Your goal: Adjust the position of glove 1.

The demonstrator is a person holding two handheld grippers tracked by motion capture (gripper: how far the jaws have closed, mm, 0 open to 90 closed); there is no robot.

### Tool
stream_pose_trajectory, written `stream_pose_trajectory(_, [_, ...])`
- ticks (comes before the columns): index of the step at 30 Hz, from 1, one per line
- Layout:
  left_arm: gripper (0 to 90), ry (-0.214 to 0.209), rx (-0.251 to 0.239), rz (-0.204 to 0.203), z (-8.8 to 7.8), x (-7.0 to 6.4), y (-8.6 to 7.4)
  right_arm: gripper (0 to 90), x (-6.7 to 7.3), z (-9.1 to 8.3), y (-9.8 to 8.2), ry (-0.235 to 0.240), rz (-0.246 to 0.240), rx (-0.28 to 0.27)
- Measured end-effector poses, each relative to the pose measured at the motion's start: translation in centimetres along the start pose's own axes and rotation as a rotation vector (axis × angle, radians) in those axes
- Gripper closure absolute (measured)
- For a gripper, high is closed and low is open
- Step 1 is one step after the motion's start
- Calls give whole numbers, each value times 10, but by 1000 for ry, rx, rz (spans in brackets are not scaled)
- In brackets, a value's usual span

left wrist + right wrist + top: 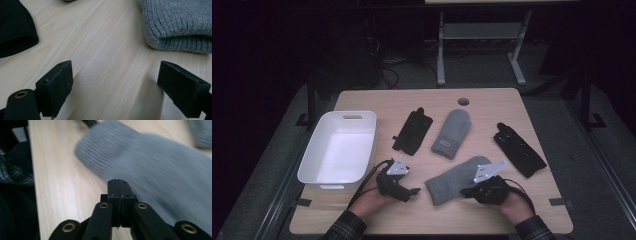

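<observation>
The right tool (117,185), jaws pressed together on nothing, rests at the near grey knit mitten (455,177), which lies flat at the bench's (362,102) near centre; the left tool (113,85) gapes wide over bare wood just left of it.

On your wooden table (362,102), the white plastic tub (309,157) sits left; two black gloves (413,131) flank the far grey knitted mitten (452,132), the near grey mitten (454,180) probably beneath your right gripper (469,191).

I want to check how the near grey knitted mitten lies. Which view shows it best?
The high view: the whole near grey knitted mitten lies flat on the wooden table. The left gripper view shows its ribbed cuff; the right gripper view a blurred close-up.
</observation>
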State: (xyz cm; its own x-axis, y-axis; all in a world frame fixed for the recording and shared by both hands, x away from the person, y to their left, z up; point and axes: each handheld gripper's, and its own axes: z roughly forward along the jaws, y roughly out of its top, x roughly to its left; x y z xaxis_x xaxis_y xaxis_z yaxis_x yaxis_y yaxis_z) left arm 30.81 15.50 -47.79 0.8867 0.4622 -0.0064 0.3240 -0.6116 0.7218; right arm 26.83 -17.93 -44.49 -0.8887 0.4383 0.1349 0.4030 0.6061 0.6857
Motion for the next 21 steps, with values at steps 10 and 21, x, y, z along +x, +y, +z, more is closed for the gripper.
stream_pose_trajectory(10, [121,0,5,5,0,0,0,600,-27,-53,-49,-225,158,-87])
stream_pose_trajectory(21, [121,0,7,2,0,0,0,201,-41,-49,-78,-404,185,-32])
